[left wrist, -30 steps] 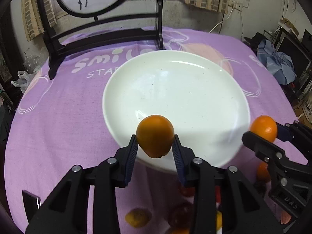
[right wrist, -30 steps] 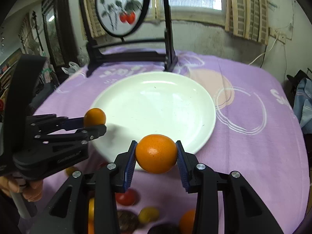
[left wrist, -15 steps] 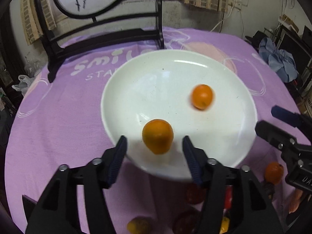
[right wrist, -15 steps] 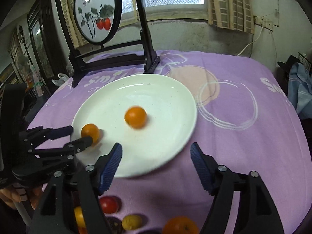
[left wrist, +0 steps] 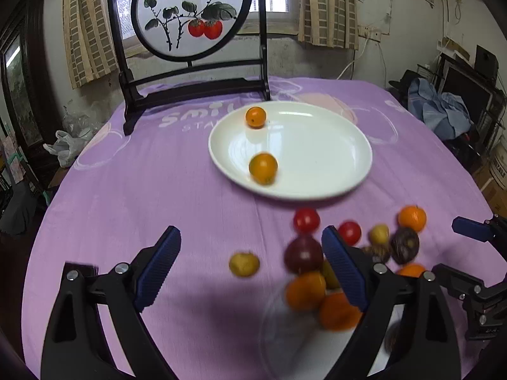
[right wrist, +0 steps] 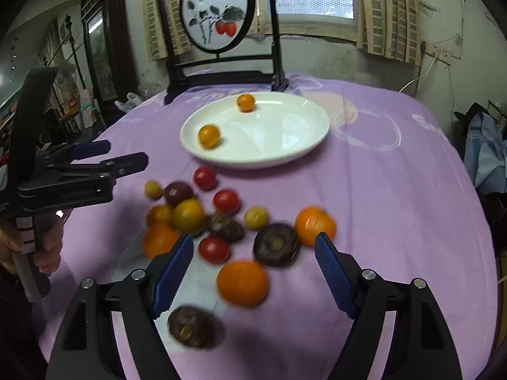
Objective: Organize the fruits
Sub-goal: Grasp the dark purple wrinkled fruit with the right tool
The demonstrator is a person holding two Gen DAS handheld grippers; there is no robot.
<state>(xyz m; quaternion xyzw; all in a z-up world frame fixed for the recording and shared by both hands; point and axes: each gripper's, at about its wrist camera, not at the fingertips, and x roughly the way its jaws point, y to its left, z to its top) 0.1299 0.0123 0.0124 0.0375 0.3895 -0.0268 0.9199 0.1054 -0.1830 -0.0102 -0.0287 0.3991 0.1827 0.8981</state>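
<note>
Two oranges on the plate, both my grippers empty.

My left gripper [left wrist: 250,266] and right gripper [right wrist: 253,269] are wide, jaws opening, gripping nothing; one orange [left wrist: 263,168] sits near-left on the white plate [left wrist: 332,158], another orange [left wrist: 255,117] at its far-left rim, loose fruit pile [right wrist: 221,221] nearer.

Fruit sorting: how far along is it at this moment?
Done: two oranges, one near the far rim and one near the front, lie on the white plate. In hand: nothing; the left gripper and right gripper are empty, jaws opening. Left: the pile on the purple cloth, including a large orange, red tomatoes and dark fruits.
</note>
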